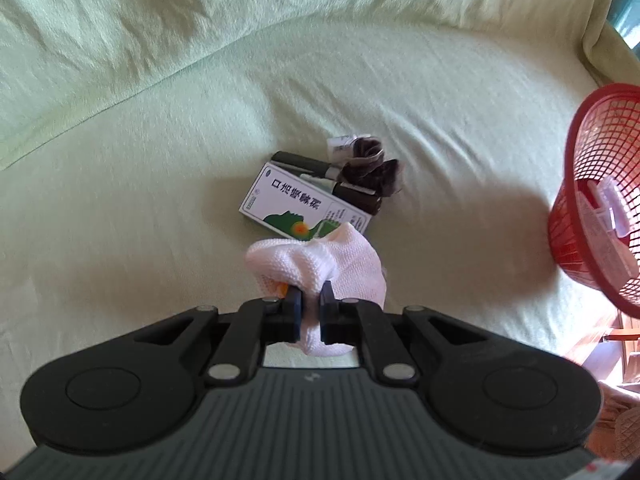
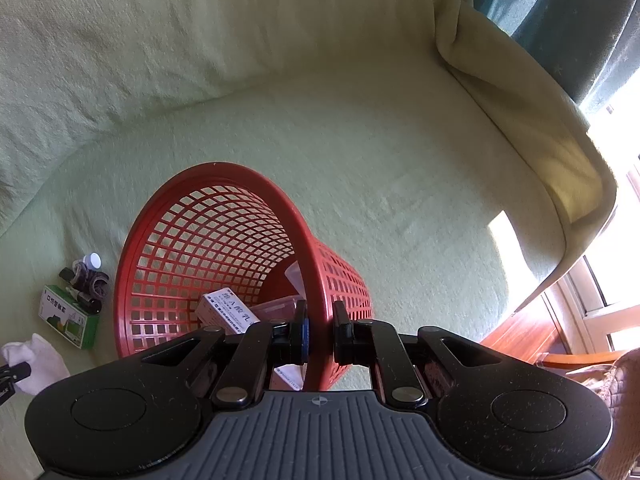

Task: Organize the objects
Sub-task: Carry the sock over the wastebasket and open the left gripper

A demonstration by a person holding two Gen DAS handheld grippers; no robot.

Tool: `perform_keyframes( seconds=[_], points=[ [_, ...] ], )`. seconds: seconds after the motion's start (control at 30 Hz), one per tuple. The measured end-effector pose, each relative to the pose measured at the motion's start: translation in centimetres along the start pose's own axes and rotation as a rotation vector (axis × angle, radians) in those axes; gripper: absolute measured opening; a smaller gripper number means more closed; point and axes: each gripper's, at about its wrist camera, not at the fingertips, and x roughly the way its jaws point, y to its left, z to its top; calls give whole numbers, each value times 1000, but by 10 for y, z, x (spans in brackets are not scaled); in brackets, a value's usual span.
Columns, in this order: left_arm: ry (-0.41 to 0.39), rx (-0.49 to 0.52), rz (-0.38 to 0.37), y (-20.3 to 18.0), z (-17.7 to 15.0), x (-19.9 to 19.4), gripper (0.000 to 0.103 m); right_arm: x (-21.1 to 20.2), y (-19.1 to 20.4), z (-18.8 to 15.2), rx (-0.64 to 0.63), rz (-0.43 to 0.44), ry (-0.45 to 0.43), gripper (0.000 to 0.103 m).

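My left gripper point(image 1: 310, 314) is shut on a pale pink knitted sock point(image 1: 320, 266) and holds it just above the green sofa seat; the sock also shows in the right wrist view point(image 2: 38, 360). Just beyond it lie a green-and-white medicine box point(image 1: 298, 204), dark tubes point(image 1: 320, 170) and a brown hair tie point(image 1: 370, 166). My right gripper point(image 2: 320, 332) is shut on the rim of a red mesh basket point(image 2: 208, 248), tilted with its mouth toward the left. Inside it lie a white box point(image 2: 228, 312) and a clear plastic piece. The basket also shows in the left wrist view point(image 1: 600, 200).
The pale green sofa cover point(image 2: 400, 180) spans seat and backrest. The sofa arm point(image 2: 540, 140) rises at the right. Beyond it are a window and a wooden surface point(image 2: 524, 332). A small white-capped bottle point(image 2: 92, 260) lies by the hair tie.
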Motion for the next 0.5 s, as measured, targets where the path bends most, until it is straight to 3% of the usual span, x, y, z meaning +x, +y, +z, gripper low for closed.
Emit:
perform_keyframes(
  seconds=[0.27,0.5],
  points=[
    [-52,56,-94,-63,23,-53,5,-1,-4,-2,-1,18,-2,8],
    [-74,104,-194,-119,40,-65,5,-2,-6,-3,-6,30,-6,8]
  ],
)
